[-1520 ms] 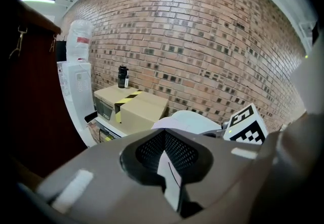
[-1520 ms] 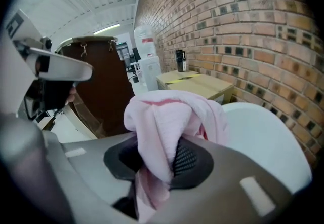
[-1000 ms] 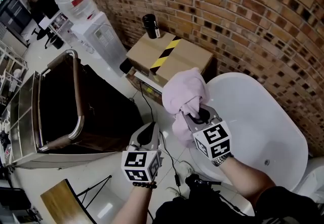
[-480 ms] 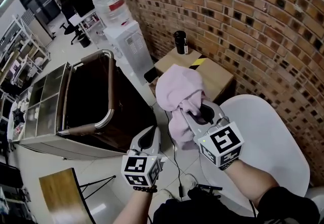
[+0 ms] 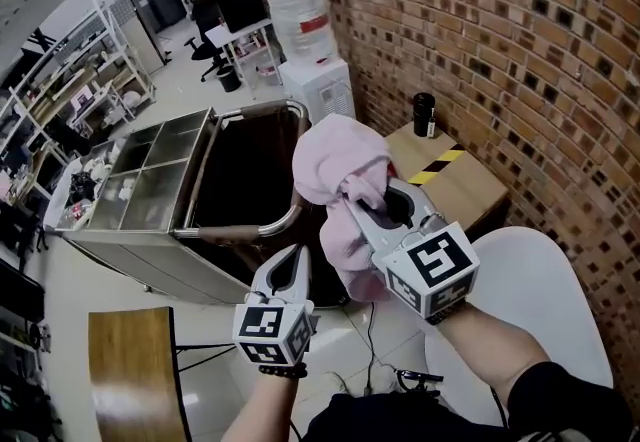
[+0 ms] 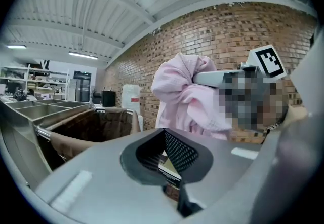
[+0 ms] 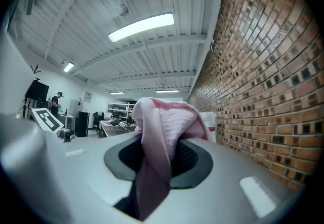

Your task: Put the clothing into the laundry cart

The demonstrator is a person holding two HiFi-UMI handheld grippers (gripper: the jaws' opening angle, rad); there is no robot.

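R gripper (image 5: 372, 196) is clenched on the pink garment (image 5: 335, 155). In its own view the cloth bunches between the jaws and hangs down over them. We hold it up just beside the laundry cart (image 5: 240, 230), on the cart's brick-wall side. In the head view the bundle overlaps the cart's corner rail, and it's not inside the dark liner.

L gripper (image 5: 288, 268) sits lower, near the cart's front edge. Its jaws are apart w/ nothing between them, and its view looks across at the garment and the cart rim.

A steel divided tray (image 5: 150, 255) joins the cart on the side away from the brick wall (image 5: 520, 50). A water dispenser (image 5: 318, 85) stands behind the cart. A cardboard box (image 5: 455, 180) w/ yellow-black tape lies betw. cart and wall, with a black flask (image 5: 424, 115) on top. A white tub (image 5: 545, 300) is near the cart's front, under our R arm.
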